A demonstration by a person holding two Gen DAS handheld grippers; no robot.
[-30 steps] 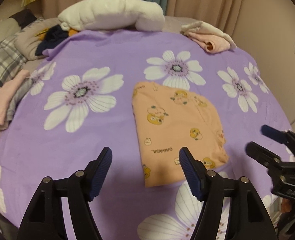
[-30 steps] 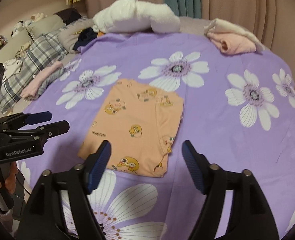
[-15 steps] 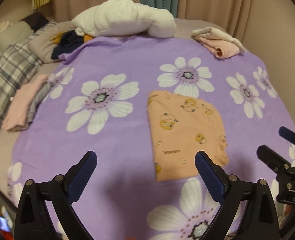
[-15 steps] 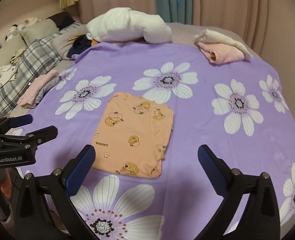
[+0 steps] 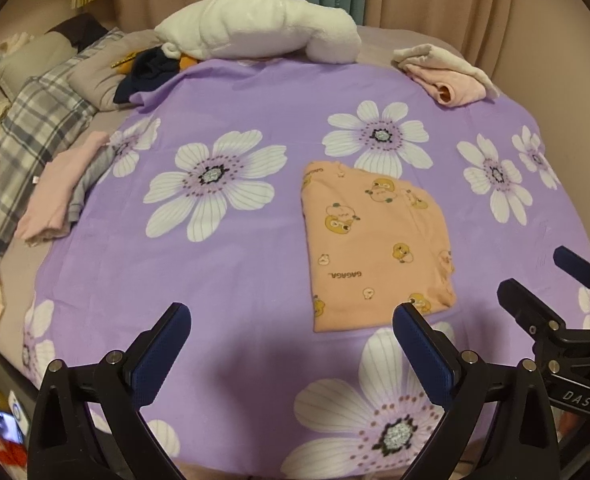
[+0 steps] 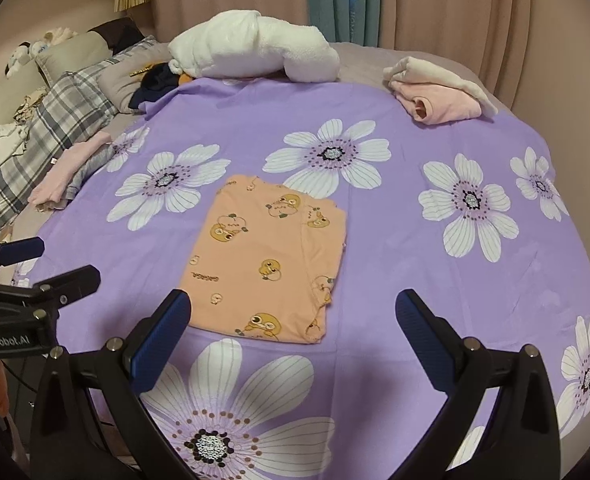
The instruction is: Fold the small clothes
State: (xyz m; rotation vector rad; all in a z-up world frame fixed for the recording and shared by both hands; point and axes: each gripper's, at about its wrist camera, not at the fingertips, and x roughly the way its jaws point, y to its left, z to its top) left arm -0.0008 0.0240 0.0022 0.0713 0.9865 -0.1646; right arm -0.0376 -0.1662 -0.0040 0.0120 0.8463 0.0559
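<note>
A small orange garment with duck prints (image 5: pixel 375 248) lies folded flat in a rectangle on the purple flowered sheet (image 5: pixel 235 272); it also shows in the right wrist view (image 6: pixel 267 260). My left gripper (image 5: pixel 291 344) is open and empty, held back from the garment's near edge. My right gripper (image 6: pixel 293 332) is open and empty, also back from the near edge. Each gripper shows at the side of the other's view, the right gripper (image 5: pixel 551 280) and the left gripper (image 6: pixel 43 264).
A white rolled blanket (image 5: pixel 263 28) lies at the far end of the bed. A pink and cream pile of clothes (image 5: pixel 451 76) sits far right. Folded pink and grey clothes (image 5: pixel 63 188) lie at the left edge beside a plaid pillow (image 5: pixel 27 128). Curtains hang behind.
Both grippers have pulled back and up from the garment and their jaws have opened wider. The folded garment has stayed in place.
</note>
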